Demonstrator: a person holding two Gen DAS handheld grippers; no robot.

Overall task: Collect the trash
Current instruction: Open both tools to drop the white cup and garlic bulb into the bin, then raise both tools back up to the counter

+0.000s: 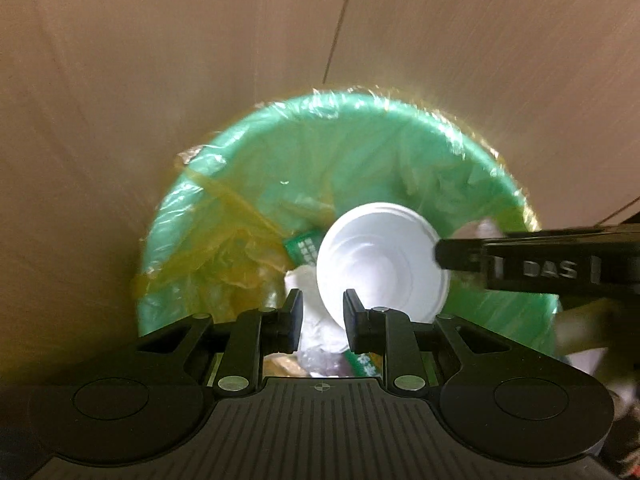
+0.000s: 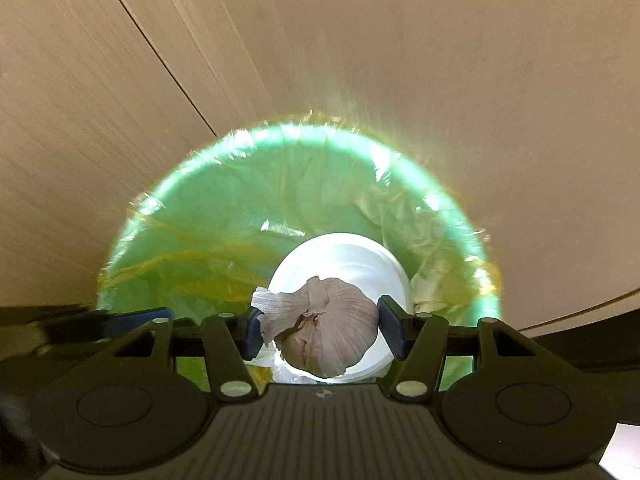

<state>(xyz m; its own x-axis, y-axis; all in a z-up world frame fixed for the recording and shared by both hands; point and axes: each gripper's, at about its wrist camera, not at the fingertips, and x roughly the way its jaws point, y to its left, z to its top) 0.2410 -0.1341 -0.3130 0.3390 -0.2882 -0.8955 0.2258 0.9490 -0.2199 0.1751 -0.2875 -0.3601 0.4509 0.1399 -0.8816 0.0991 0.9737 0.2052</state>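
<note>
The right gripper (image 2: 320, 334) is clamped on a garlic bulb (image 2: 330, 330), one blue pad pressed to each side of its papery purple-white skin, a loose flap of which sticks out to the left. The bulb hangs directly above the green bin (image 2: 224, 216), which is lined with a clear yellowish bag (image 2: 188, 268). Below the bulb a white foam cup (image 2: 340, 252) lies in the bin. In the left wrist view the same cup (image 1: 380, 256) lies on its side with its mouth facing the camera, on crumpled white tissue (image 1: 320, 320) and a green printed wrapper (image 1: 304, 246). The left gripper (image 1: 322, 320) hangs over the bin with its jaws partly apart and nothing between them. The right gripper's black finger (image 1: 460, 258) reaches in from the right, just over the cup's rim. The floor (image 1: 160, 60) around the bin is pale wood-grain.
</note>
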